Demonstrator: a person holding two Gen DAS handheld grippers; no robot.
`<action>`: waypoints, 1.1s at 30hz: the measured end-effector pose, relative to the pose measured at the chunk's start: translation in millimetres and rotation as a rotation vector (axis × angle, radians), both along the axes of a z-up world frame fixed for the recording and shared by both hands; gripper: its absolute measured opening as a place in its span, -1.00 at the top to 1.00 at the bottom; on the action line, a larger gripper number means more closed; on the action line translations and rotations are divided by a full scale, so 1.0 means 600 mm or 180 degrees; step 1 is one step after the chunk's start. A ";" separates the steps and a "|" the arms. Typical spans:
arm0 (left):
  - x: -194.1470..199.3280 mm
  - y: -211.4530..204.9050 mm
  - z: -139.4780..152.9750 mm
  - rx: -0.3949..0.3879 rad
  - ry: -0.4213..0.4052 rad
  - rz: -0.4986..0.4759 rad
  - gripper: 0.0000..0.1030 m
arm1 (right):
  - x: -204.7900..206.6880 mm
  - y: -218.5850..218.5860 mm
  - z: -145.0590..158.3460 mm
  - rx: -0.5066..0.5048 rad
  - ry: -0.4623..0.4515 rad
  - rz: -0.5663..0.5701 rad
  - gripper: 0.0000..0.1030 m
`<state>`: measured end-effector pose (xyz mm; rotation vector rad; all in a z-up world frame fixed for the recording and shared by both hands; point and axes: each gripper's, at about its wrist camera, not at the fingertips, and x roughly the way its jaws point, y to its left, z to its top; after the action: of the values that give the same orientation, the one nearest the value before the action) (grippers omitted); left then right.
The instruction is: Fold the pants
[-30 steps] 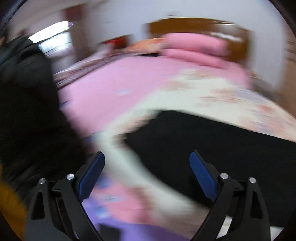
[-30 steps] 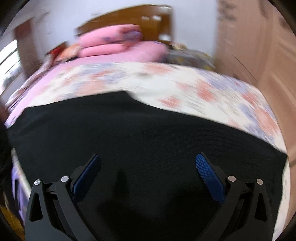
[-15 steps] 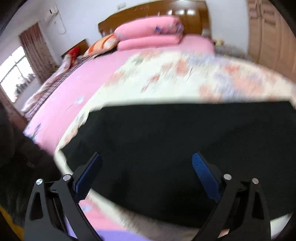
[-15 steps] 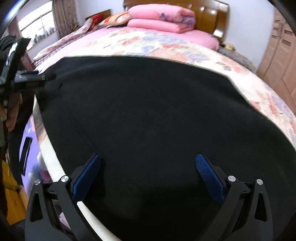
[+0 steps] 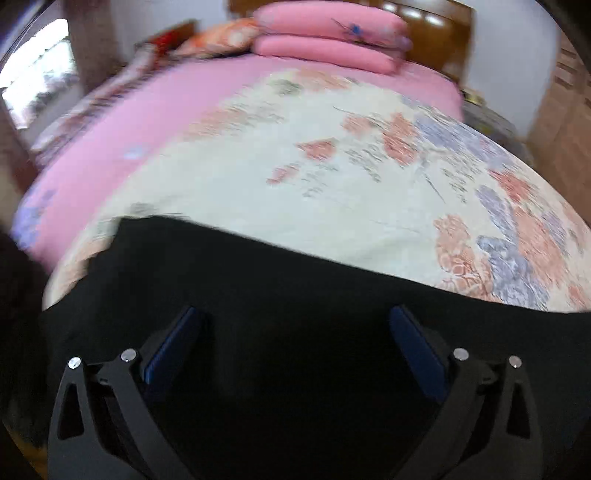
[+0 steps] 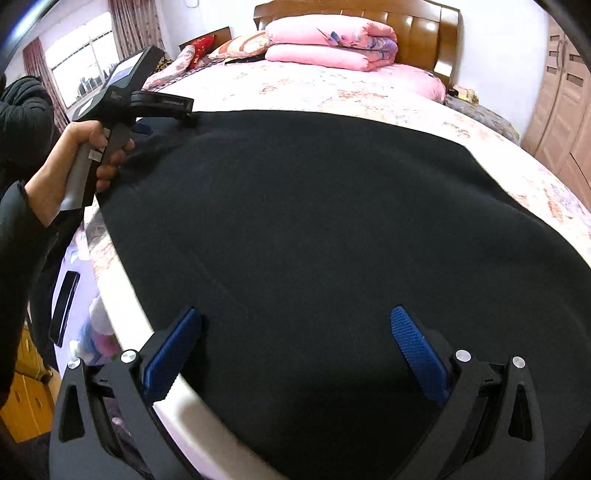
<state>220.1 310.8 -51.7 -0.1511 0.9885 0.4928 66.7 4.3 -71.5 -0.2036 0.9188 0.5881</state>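
The black pants [image 6: 332,229] lie spread flat on the bed [image 6: 332,92], at the end far from the wooden headboard [image 6: 417,33]. They reach right to the edge of the bed nearest the person.

The left gripper [image 5: 295,343] hangs over the pants. Its two blue pads [image 5: 173,343] are far apart and its jaws are opening. Only flat black cloth shows under them, and nothing is pinched. In the right wrist view the same left gripper [image 6: 166,122] sits at the corner of the pants on the window [image 6: 81,66] side, and the person's left hand [image 6: 92,155] holds its handle. A black sleeve [image 6: 18,236] covers that arm.

The right gripper [image 6: 295,343] hangs over the near edge of the pants, the edge farthest from the headboard. Its jaws are wide apart too, and they grip nothing. One blue pad [image 6: 173,350] is above the white edge of the bed, and the other is above the black cloth.

Count: one pair of pants, two grippers, and four blue pads in all. Two pink folded quilts [image 6: 332,40] are stacked against the headboard. One dark phone [image 6: 64,306] lies below the bed edge, on the window side. One wooden wardrobe [image 6: 561,96] stands on the other side of the bed from the window.
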 end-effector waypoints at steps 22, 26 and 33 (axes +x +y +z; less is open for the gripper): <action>-0.167 -0.580 -0.042 -0.0016 -0.0172 -0.2531 -0.97 | -0.066 -0.349 -0.002 -0.0377 -0.0311 -0.1347 -0.92; -0.171 -0.578 -0.044 -0.0068 -0.0201 -0.2516 -0.97 | -0.055 -0.348 0.029 -0.0211 -0.0445 -0.1432 -0.92; -0.173 -0.575 -0.048 -0.0114 -0.0226 -0.2511 -0.97 | -0.042 -0.366 -0.005 -0.0398 -0.0262 -0.1520 -0.92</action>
<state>116.4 -34.2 -80.4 0.1894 0.9042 -0.2515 41.6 -215.2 -74.6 -0.1128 0.8856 0.0800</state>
